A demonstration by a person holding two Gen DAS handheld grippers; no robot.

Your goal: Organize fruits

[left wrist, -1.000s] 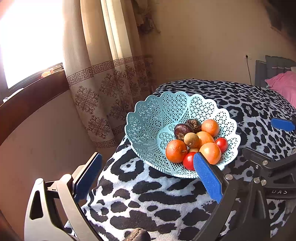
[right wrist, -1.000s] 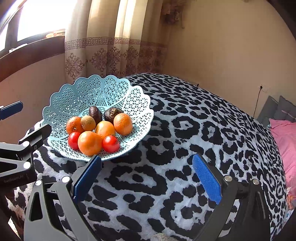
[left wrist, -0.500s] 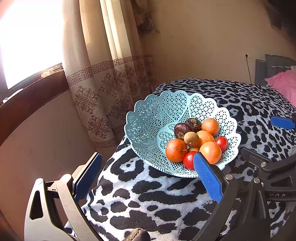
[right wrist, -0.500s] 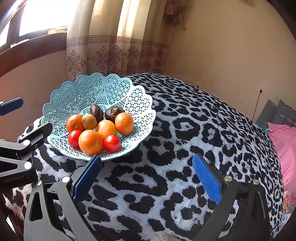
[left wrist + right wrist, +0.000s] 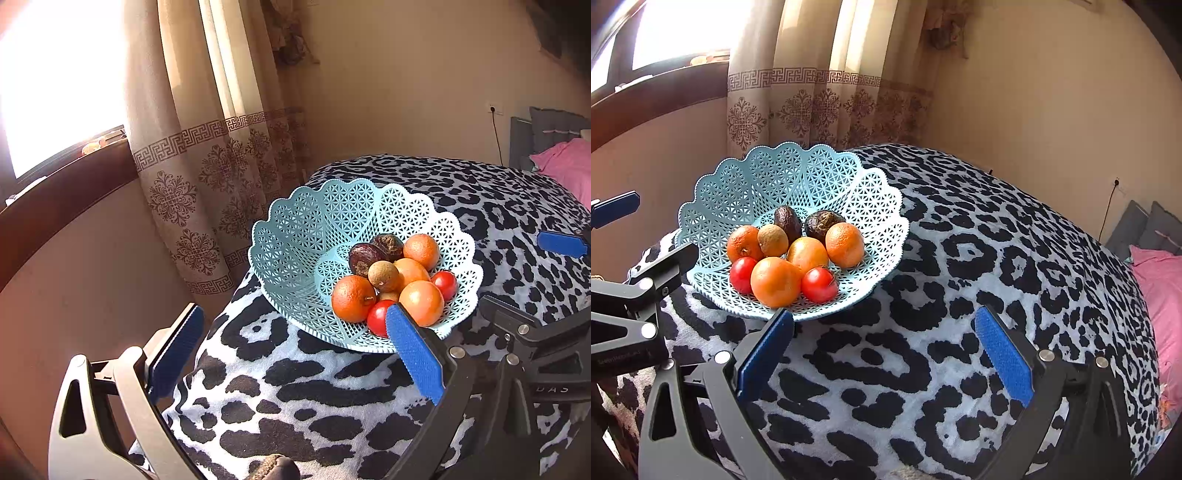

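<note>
A pale blue lattice basket [image 5: 295, 236] [image 5: 746, 192] sits on the leopard-print cover. It holds several oranges [image 5: 352, 298] [image 5: 775, 282], two red tomatoes [image 5: 377, 322] [image 5: 819, 284], a small brown fruit [image 5: 383, 276] [image 5: 772, 240] and two dark avocados [image 5: 365, 254] [image 5: 788, 222]. My left gripper [image 5: 293, 349] is open and empty, below and left of the basket. My right gripper [image 5: 884, 347] is open and empty, just in front of the basket's near rim. Each gripper shows at the edge of the other's view.
The leopard-print cover [image 5: 997, 258] spreads wide to the right of the basket. A patterned curtain [image 5: 207, 155] and a window sill [image 5: 55, 184] lie behind on the left. A pink pillow [image 5: 1160, 288] lies at far right. A wall socket with a cord [image 5: 495, 110] is on the back wall.
The right gripper has crept slightly closer to the basket, which now sits a little higher and more central in its view. The left gripper has barely moved.
</note>
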